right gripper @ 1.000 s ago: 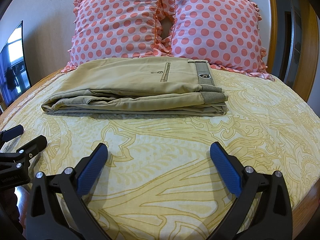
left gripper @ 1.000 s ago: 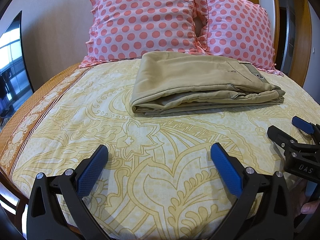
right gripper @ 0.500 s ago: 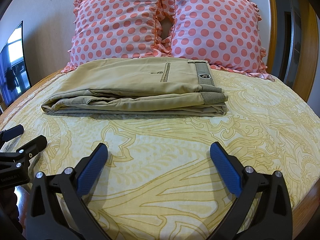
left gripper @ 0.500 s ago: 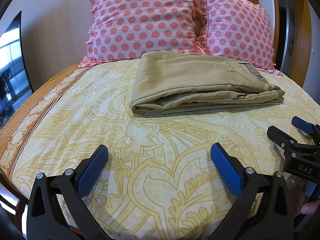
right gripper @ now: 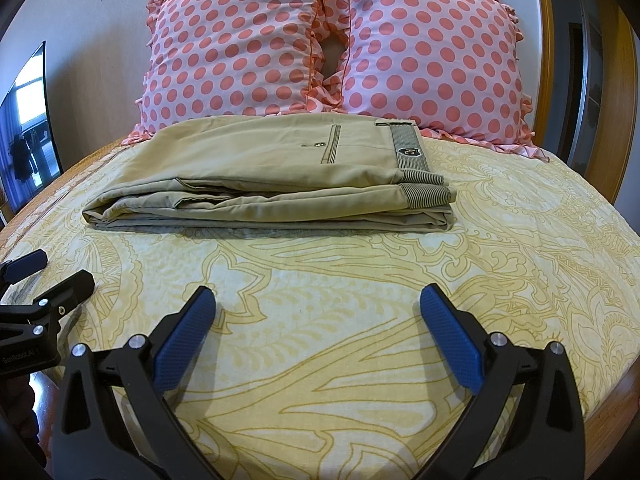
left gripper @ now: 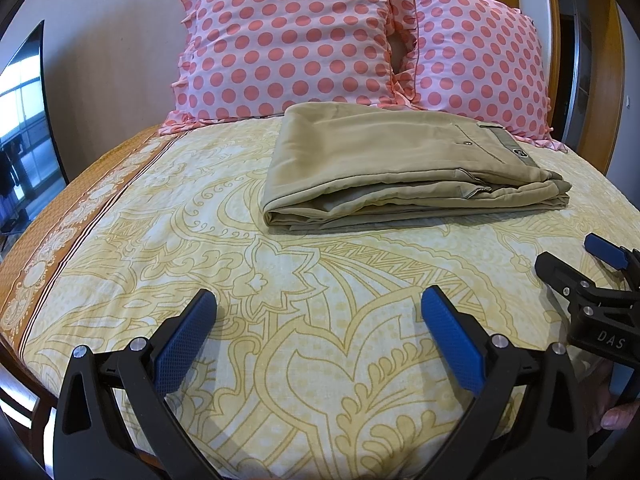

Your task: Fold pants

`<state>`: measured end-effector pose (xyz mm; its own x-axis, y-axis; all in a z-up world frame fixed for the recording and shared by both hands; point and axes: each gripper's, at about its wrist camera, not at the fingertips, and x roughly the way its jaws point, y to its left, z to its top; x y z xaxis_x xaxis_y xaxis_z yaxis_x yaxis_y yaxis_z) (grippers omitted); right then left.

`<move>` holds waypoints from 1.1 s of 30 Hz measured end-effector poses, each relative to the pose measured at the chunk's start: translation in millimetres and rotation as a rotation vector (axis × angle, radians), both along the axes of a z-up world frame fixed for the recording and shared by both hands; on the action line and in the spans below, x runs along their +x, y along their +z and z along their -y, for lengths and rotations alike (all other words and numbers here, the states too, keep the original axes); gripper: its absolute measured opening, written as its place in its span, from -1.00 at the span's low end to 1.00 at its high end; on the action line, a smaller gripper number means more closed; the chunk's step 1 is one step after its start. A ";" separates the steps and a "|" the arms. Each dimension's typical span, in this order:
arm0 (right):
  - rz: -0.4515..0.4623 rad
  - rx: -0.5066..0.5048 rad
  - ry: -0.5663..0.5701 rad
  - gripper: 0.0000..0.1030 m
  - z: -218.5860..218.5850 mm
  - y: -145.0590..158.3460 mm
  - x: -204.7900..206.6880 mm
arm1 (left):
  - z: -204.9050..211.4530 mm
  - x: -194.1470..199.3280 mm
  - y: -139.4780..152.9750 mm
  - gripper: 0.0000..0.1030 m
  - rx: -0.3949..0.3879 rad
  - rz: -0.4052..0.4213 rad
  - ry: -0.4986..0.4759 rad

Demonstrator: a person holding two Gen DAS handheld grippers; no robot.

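**Khaki pants lie folded near the pillows, both tools released**

Left wrist view: the left tool (left gripper: 318, 312) hangs over the near part of the bed (left gripper: 120, 240), its blue pads spread wide with nothing between them. The pants (left gripper: 400, 168) lie well ahead of it as a flat stacked bundle on the yellow patterned bedspread, just in front of the two pink dotted pillows (left gripper: 288, 40). The rounded fold faces left and the waistband end points right. The right tool (left gripper: 592, 264) shows at the right edge, also spread and empty, well apart from the cloth.

Right wrist view: the right tool (right gripper: 318, 310) is likewise parted over bare bedspread. The pants (right gripper: 260, 168) sit across the middle of the bed (right gripper: 540, 260), the striped waistband lining and a small badge at the right end, layered edges along the near side. The left tool (right gripper: 44, 276) peeks in at the left.

The fold looks finished. The fabric appears light, soft and limp, likely to sag and slide apart if lifted by one layer. A hold should pinch all layers at both short ends.
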<state>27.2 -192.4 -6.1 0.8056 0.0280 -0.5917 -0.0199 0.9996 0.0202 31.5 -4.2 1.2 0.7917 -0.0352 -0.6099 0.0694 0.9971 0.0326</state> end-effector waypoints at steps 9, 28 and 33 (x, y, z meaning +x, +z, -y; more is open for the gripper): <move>0.000 0.000 -0.001 0.97 -0.3 -0.2 0.4 | 1.3 0.0 0.1 0.97 0.000 0.000 0.002; 0.001 0.000 0.000 0.97 0.0 -0.3 0.7 | 0.4 3.4 -0.3 0.97 0.000 0.004 0.001; 0.001 0.000 0.000 0.97 0.1 -0.5 0.1 | 1.0 2.3 -1.1 0.97 -0.002 0.002 0.003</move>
